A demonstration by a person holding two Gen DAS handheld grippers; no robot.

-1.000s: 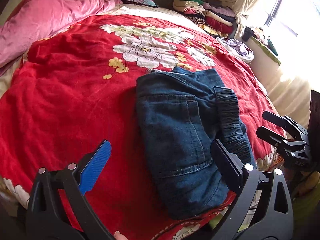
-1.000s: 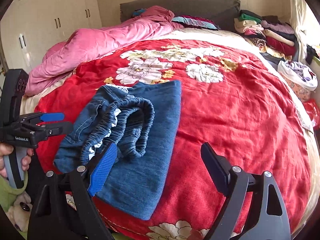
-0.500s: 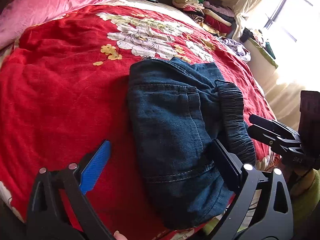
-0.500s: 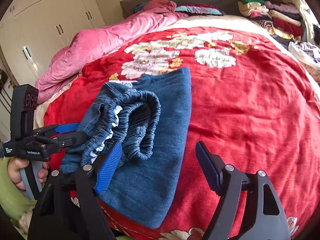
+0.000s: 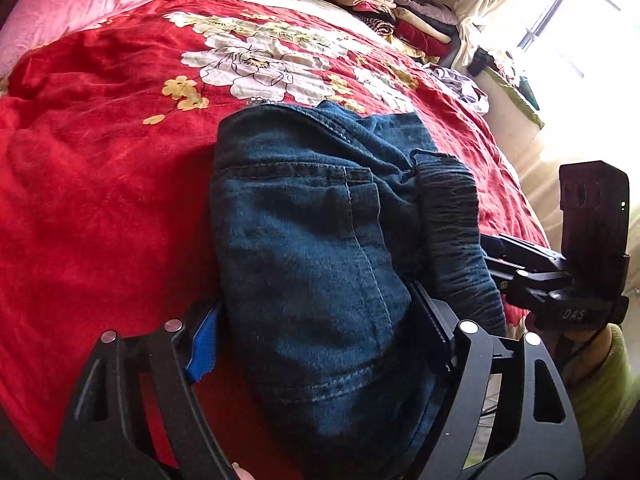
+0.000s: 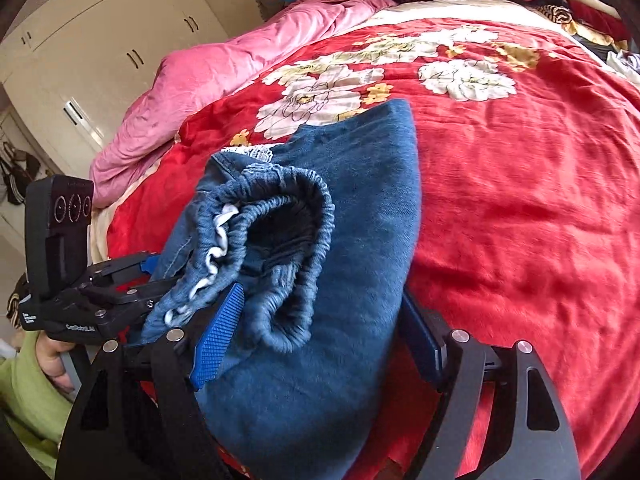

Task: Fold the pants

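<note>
The folded blue denim pants [image 5: 312, 240] lie on the red floral blanket [image 5: 100, 180] near the bed's front edge, with the elastic waistband [image 6: 280, 240] bunched on top. My left gripper [image 5: 316, 340] is open, its fingers straddling the near end of the pants bundle. My right gripper [image 6: 320, 340] is open too, its fingers on either side of the other end of the bundle. Each gripper shows in the other's view: the right gripper [image 5: 532, 272] at the waistband side, the left gripper [image 6: 120, 276] at the pocket side.
A pink quilt [image 6: 240, 64] lies along the far left of the bed. A stack of folded clothes [image 5: 392, 12] sits at the headboard corner. A window [image 5: 560, 20] and a ledge are on the right, wardrobes [image 6: 100, 48] on the left.
Both grippers have moved forward and down onto the pants, so that their open fingers now straddle the ends of the bundle. The pants have not visibly shifted.
</note>
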